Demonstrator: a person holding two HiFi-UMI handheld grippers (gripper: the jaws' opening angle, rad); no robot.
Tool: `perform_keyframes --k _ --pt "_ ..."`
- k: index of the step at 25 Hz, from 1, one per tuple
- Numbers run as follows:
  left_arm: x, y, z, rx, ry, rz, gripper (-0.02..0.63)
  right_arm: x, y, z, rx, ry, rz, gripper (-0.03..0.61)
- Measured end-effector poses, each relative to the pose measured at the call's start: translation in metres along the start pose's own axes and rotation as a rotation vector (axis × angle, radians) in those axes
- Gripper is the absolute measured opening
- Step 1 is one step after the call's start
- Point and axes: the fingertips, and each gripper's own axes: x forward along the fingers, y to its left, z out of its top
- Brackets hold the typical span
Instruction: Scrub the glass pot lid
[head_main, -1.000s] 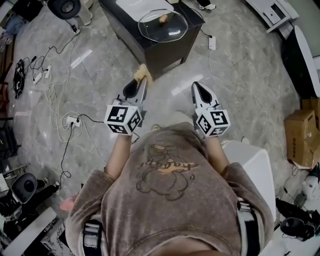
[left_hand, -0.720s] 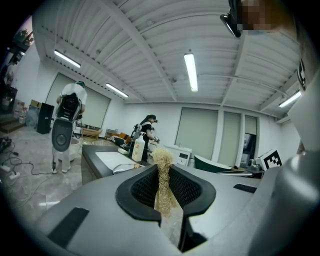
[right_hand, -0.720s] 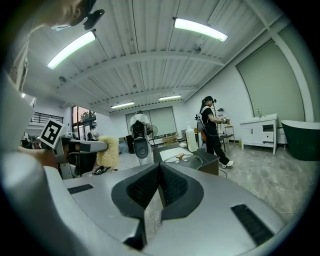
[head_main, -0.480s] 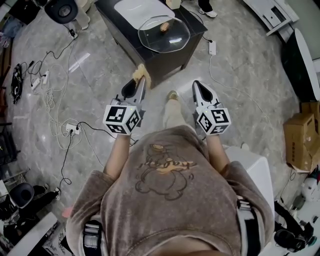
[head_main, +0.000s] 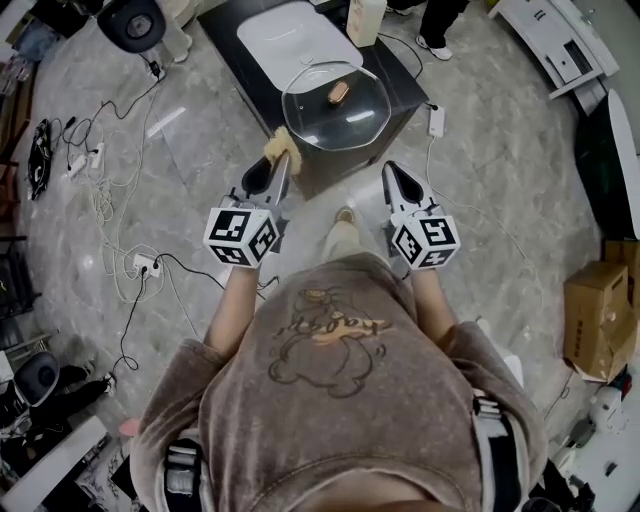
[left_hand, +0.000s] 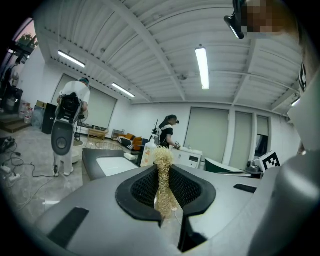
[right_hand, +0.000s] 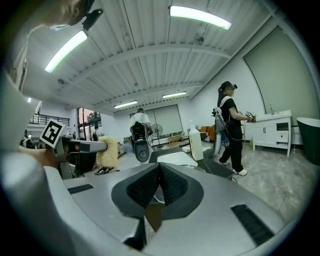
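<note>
Glass pot lid sits on the dark desk, ahead of the person, and nothing touches it. The left claw is squeezed tight on a yellow scrubber. The right claw is pinched closed with nothing in it. Scrubbing has not begun, I think. Next the scrubber must go forward and down onto the lid, maybe with the right claw holding it steady.

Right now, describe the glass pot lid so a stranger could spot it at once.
Find the dark low table ahead of the person. On its near corner, in front of the white board, lies the glass pot lid: the only see-through dome there, with a brown knob at its centre.
</note>
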Motion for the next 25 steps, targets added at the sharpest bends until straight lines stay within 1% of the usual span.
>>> perform_keyframes --k 7,14,17,20,25 --pt "0.082 0.016 0.025 -0.019 -0.012 0.042 0.068 0.059 -0.064 0.028 -0.013 0.033 0.06 -0.009" --pt "0.139 0.032 0.039 -0.035 -0.019 0.101 0.068 0.114 -0.108 0.051 -0.036 0.056 0.149 -0.011" --pt "0.155 0.037 0.041 -0.038 -0.018 0.125 0.069 0.135 -0.116 0.054 -0.037 0.066 0.19 -0.009" --pt "0.164 0.045 0.037 -0.038 -0.006 0.136 0.068 0.15 -0.115 0.05 -0.03 0.072 0.216 -0.009" --pt "0.177 0.058 0.039 -0.037 0.012 0.127 0.069 0.167 -0.113 0.048 -0.007 0.08 0.218 -0.009"
